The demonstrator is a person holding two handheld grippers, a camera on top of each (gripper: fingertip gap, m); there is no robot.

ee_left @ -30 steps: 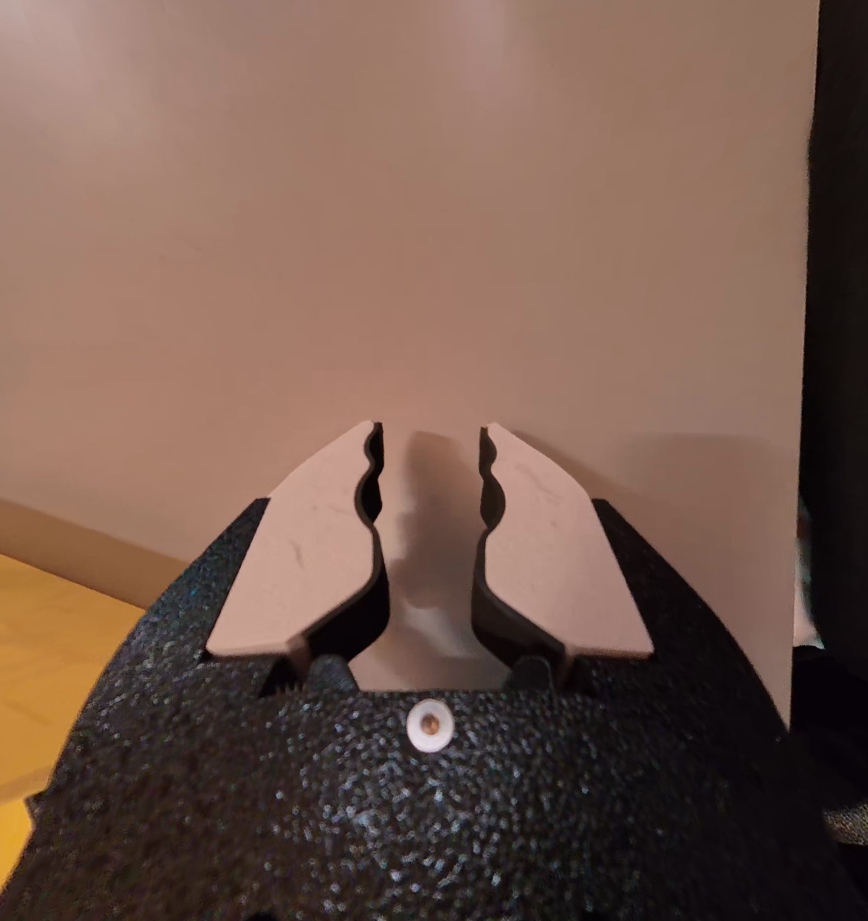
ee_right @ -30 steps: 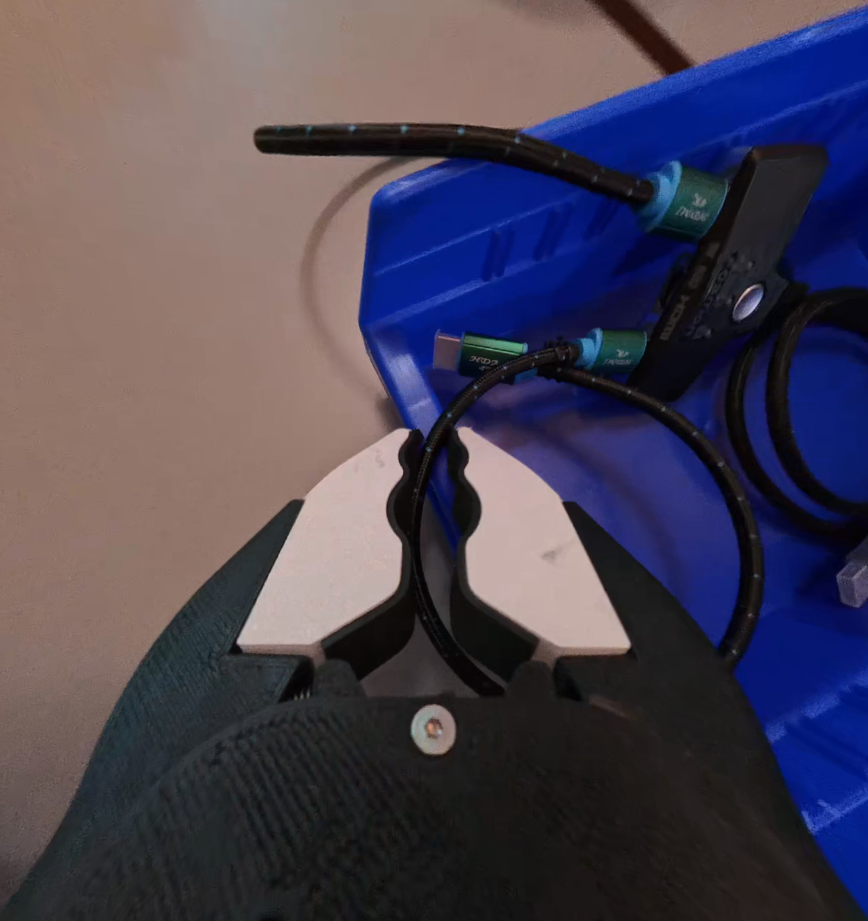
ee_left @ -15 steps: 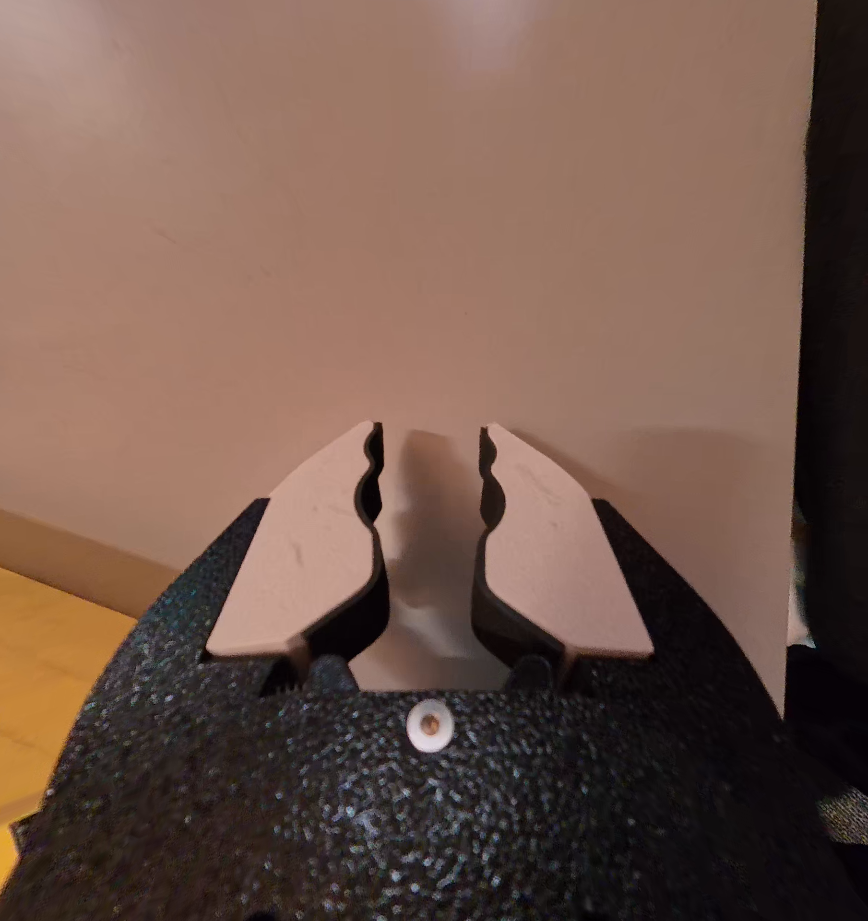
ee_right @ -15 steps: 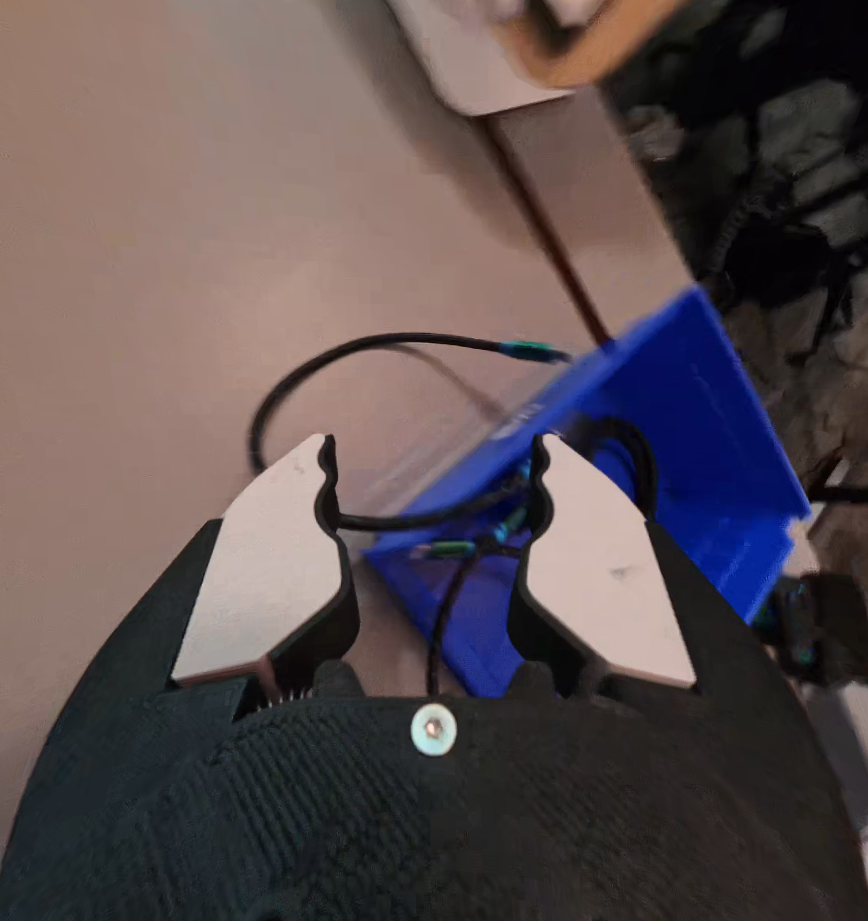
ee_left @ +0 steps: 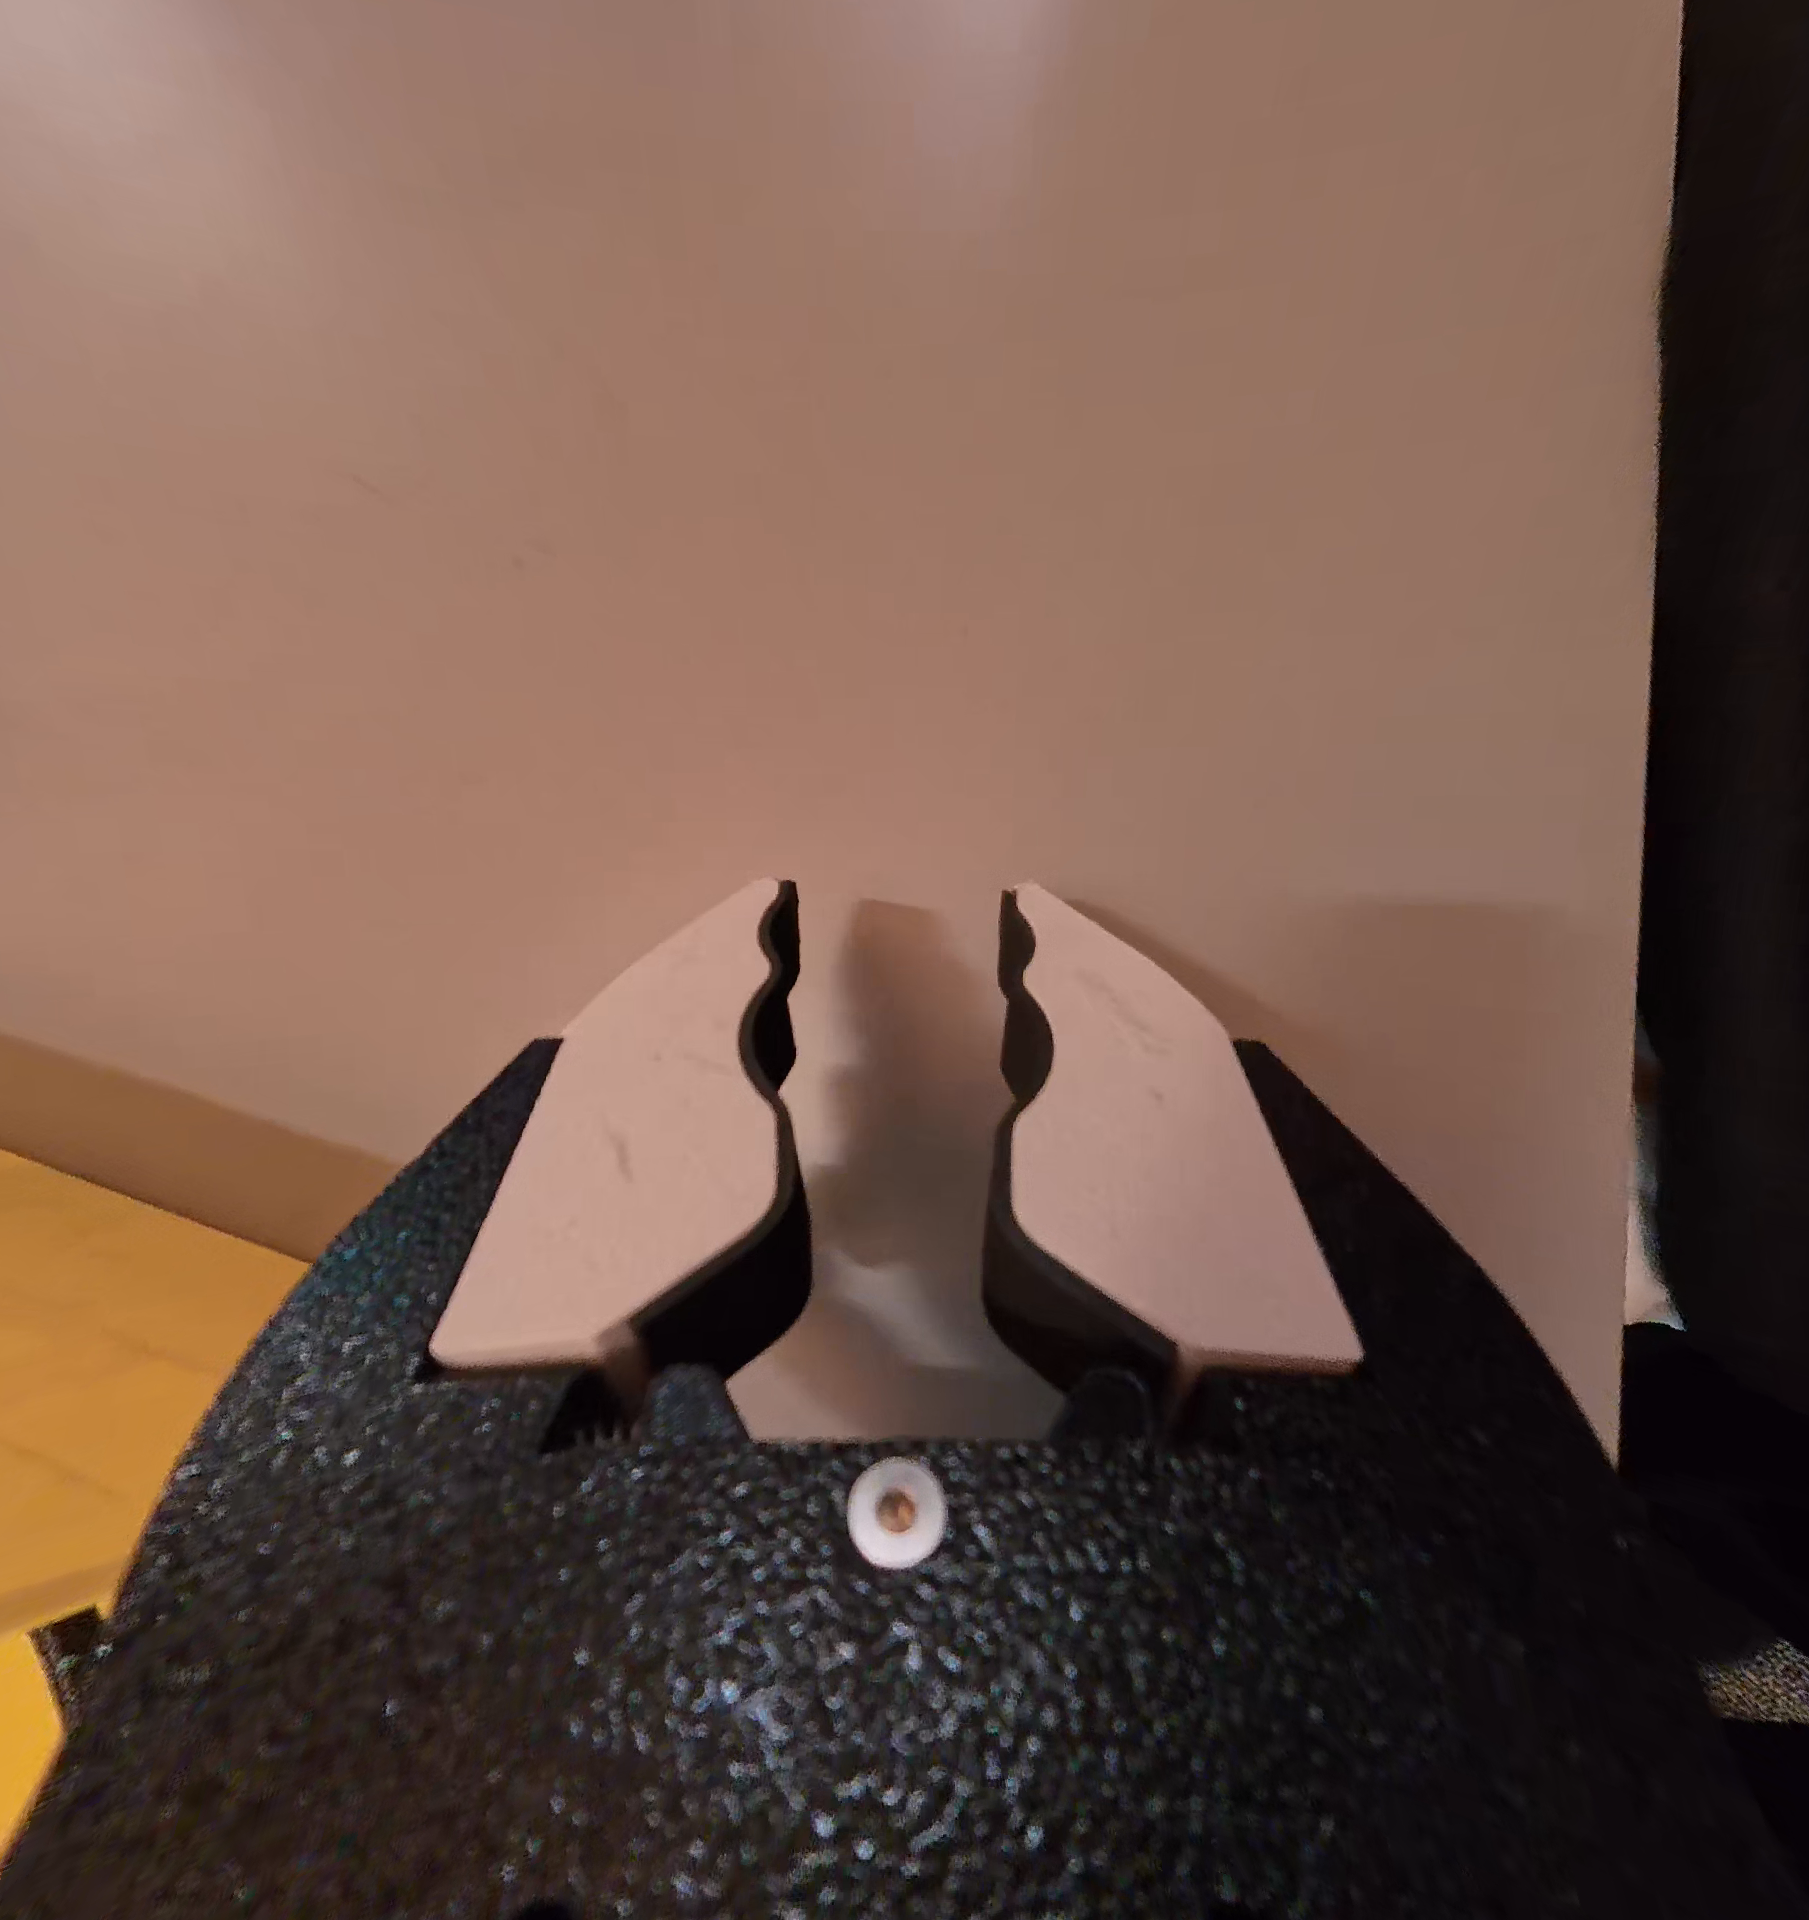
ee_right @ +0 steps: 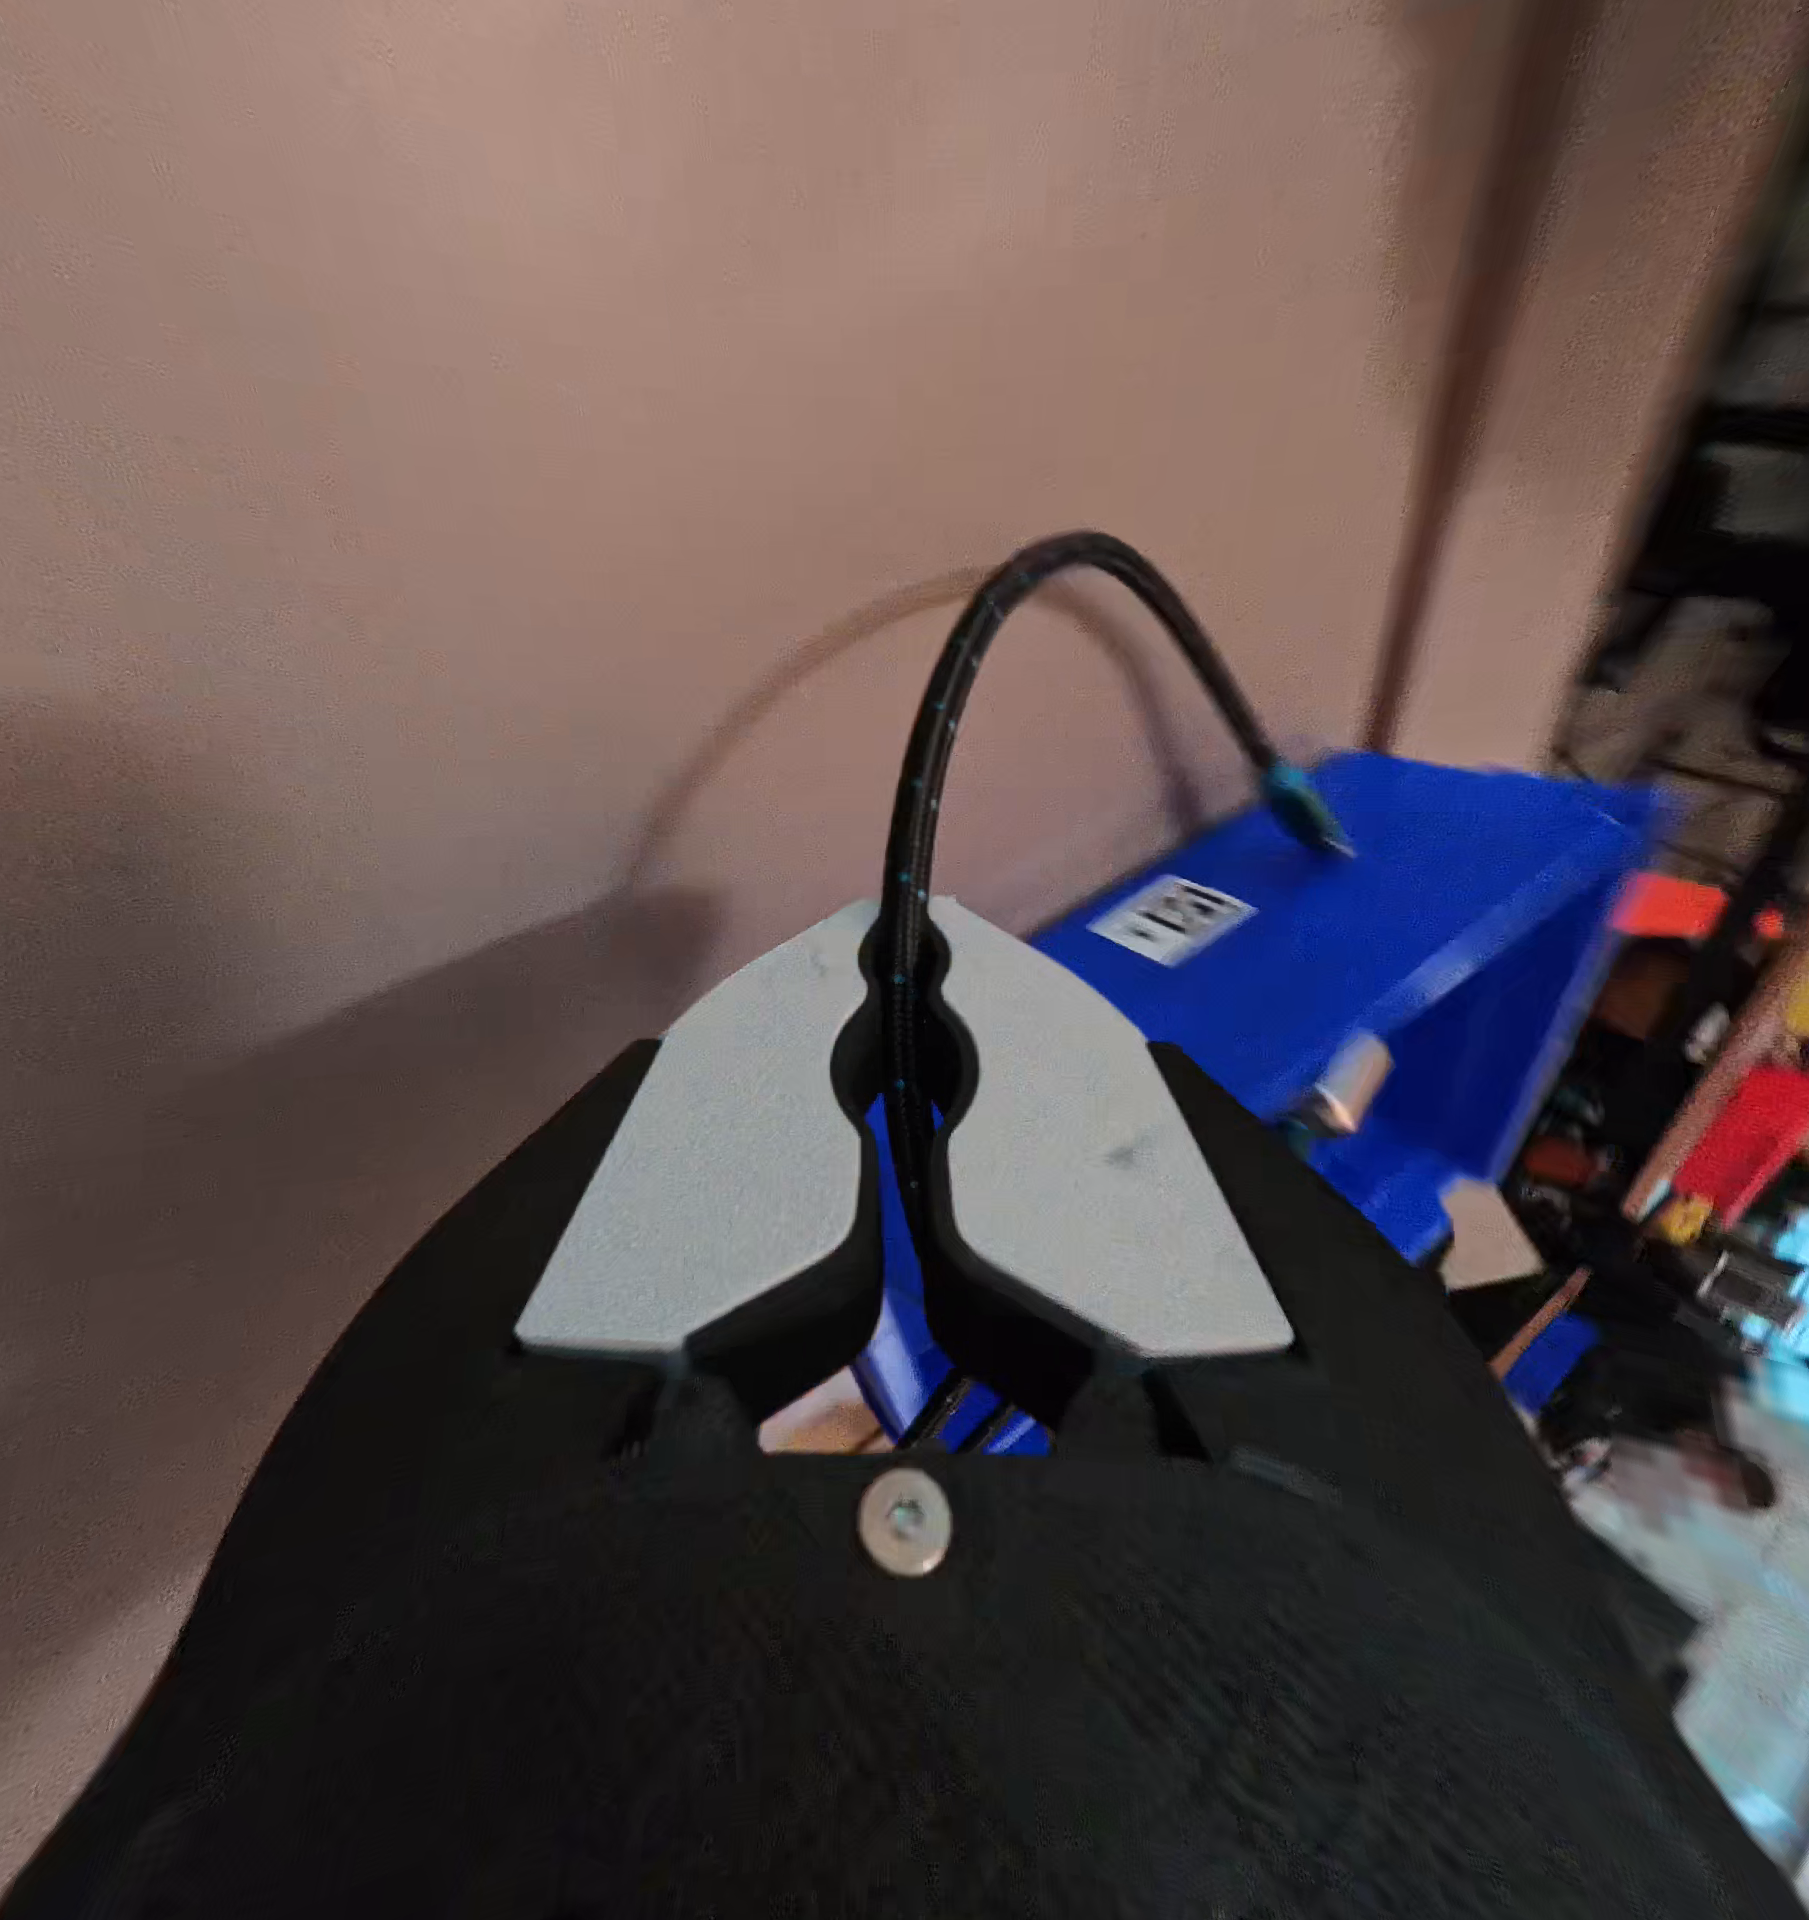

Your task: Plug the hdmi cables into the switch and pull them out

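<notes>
Counter, blue bin, two grippers, one HDMI cable.

Beige counter (ee_right: 464, 520); blue bin (ee_right: 1399, 997) at its right edge. Left gripper (ee_left: 898, 904): jaws apart, empty, over bare counter. Right gripper (ee_right: 905, 920): jaws closed on black braided HDMI cable (ee_right: 983, 644), which arches upward, its teal-collared plug (ee_right: 1305, 805) hanging free over the bin.

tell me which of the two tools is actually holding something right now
The right tool: it is shut on the black braided cable, which arcs up from its tip. The left tool is open, nothing between its fingers.
</notes>
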